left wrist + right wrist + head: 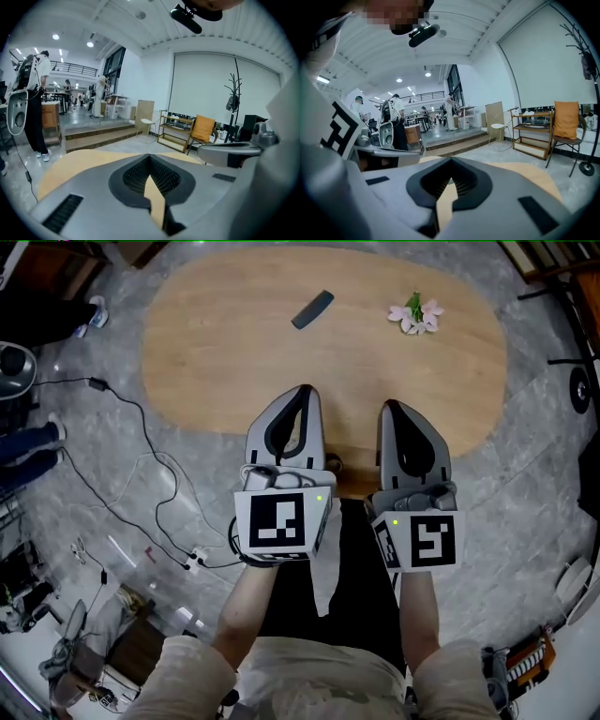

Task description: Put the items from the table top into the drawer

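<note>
Grey stone floor (525, 474) under an oval wooden table (216, 381), seen from steeply above. Far across the top, a dark flat remote (312, 309), and to its right a small pink flower sprig (415, 315), the two well apart. At the near edge, left gripper (306, 390) and right gripper (389, 406), side by side over the rim. Both squeezed fully together, pads meeting, nothing caught between them in either gripper view. No drawer clearly in sight; possibly under the near edge, hidden behind grippers and forearms. Neither item put away yet, by the look of it.

Likely trouble from here:
- Reaching with jaws closed: risks shoving the remote along the smooth top, perhaps off the far rim.
- Low, flat remote: probably hard to pinch; could skid or tip out mid-carry.
- Soft, light flower sprig: could crush or shed petals under a hard squeeze.
- Loose cables (141, 456) on the floor at left: could snag a foot when stepping round the table.
</note>
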A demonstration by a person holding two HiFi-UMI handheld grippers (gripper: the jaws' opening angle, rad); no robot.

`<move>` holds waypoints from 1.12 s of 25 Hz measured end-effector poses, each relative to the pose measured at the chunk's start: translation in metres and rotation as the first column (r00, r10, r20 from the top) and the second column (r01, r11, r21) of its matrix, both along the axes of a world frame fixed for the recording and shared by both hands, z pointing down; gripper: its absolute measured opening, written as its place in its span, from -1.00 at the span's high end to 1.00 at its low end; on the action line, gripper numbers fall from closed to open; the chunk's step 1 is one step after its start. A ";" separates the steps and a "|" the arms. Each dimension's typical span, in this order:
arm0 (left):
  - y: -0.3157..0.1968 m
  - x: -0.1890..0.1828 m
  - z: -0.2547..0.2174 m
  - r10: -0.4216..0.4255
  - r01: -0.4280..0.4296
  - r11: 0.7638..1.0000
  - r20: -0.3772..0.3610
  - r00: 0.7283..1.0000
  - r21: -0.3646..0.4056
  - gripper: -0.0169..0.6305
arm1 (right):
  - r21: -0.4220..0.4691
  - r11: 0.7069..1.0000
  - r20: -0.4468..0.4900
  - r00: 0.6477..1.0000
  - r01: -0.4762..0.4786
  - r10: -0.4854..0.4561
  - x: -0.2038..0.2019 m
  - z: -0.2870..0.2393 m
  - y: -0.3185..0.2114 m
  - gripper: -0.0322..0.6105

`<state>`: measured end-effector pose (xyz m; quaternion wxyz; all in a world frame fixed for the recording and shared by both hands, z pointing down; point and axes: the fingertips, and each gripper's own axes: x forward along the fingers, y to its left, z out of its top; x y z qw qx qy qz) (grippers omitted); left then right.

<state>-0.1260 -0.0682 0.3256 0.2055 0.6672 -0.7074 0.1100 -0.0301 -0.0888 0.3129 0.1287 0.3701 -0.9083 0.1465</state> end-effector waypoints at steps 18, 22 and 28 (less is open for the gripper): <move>-0.162 -0.061 0.216 0.335 -0.298 0.848 0.007 0.942 -0.438 0.13 | -0.128 0.991 -0.099 0.995 -0.038 0.025 -0.005 0.077 -0.025 0.89; -0.176 -0.058 0.249 0.444 -0.362 0.756 0.020 0.896 -0.545 0.13 | -0.149 0.989 -0.120 0.993 -0.023 0.005 -0.009 0.088 -0.024 0.89; -0.182 -0.059 0.271 0.488 -0.383 0.664 -0.016 0.873 -0.643 0.13 | -0.174 0.985 -0.140 0.990 0.004 -0.029 -0.013 0.098 -0.022 0.89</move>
